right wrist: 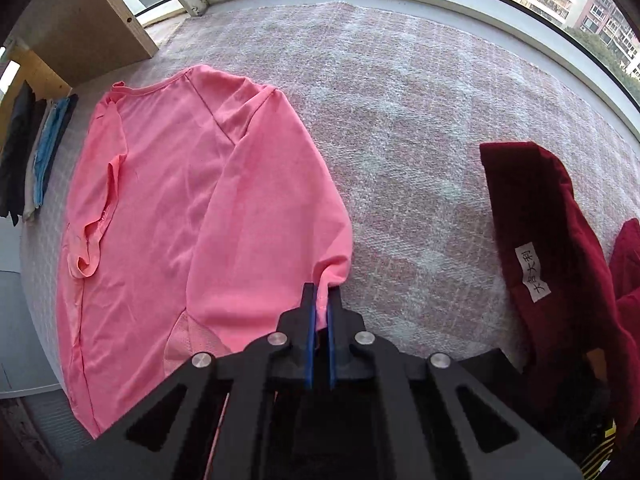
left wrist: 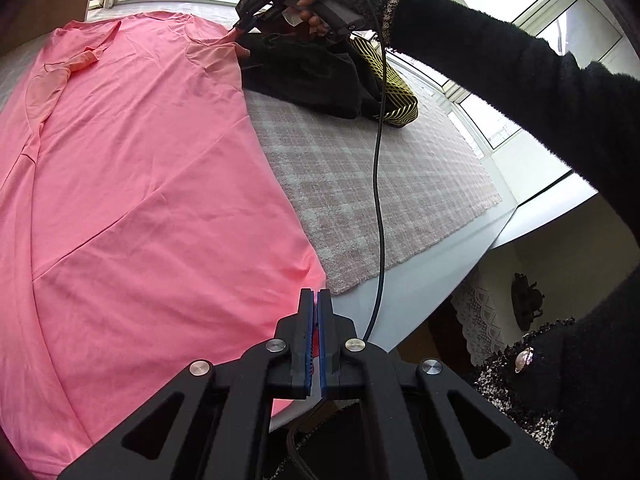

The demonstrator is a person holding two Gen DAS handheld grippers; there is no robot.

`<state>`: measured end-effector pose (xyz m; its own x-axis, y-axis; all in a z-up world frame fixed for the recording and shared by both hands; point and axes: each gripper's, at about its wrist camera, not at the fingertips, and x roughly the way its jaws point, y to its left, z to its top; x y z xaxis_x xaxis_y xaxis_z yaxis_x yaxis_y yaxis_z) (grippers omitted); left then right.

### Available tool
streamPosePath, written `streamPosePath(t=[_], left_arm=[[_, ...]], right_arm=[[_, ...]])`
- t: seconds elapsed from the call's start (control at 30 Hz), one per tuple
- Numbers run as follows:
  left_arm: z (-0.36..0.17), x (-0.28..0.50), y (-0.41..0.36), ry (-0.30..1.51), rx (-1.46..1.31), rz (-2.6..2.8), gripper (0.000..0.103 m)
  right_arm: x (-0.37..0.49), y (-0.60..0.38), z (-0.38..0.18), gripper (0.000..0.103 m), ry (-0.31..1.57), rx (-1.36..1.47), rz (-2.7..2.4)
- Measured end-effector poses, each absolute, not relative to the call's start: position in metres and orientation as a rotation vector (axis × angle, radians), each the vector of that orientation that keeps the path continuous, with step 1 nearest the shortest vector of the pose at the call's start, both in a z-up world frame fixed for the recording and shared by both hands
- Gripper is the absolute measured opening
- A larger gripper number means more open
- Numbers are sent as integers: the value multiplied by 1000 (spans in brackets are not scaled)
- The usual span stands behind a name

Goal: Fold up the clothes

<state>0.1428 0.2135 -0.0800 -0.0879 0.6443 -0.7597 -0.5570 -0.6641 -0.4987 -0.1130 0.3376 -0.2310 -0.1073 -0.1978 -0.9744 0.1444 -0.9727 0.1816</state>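
Through my left wrist camera, my left claw (left wrist: 318, 294) is pinching the near hem of the pink T-shirt (left wrist: 140, 184), which is lying spread ahead and to the left on the checked mat (left wrist: 380, 184). Through my right, my right claw (right wrist: 321, 290) is clamping the shirt's edge; a dark red garment (right wrist: 552, 248) is lying off to the right.

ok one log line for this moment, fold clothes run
step: fold pink shirt | left gripper: shut on shirt hem corner | right gripper: shut on shirt edge | shirt flat on plaid cloth
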Motion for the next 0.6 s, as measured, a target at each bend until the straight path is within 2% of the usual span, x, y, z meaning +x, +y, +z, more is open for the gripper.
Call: streamPosePath(t=[0.13, 0.3, 0.47, 0.6], left_arm=[[-80, 139, 204, -155, -1338, 1868, 1], [-76, 137, 184, -222, -1314, 1904, 1], [-69, 138, 146, -332, -1301, 1976, 1], [-69, 146, 108, -419, -1309, 2058, 1]], right_arm=[[-116, 333, -219, 5, -156, 1906, -2197], [-124, 317, -187, 5, -375, 1789, -2190], [-145, 260, -163, 5, -444, 1713, -2147], [-162, 205, -158, 5, -390, 1721, -2118]])
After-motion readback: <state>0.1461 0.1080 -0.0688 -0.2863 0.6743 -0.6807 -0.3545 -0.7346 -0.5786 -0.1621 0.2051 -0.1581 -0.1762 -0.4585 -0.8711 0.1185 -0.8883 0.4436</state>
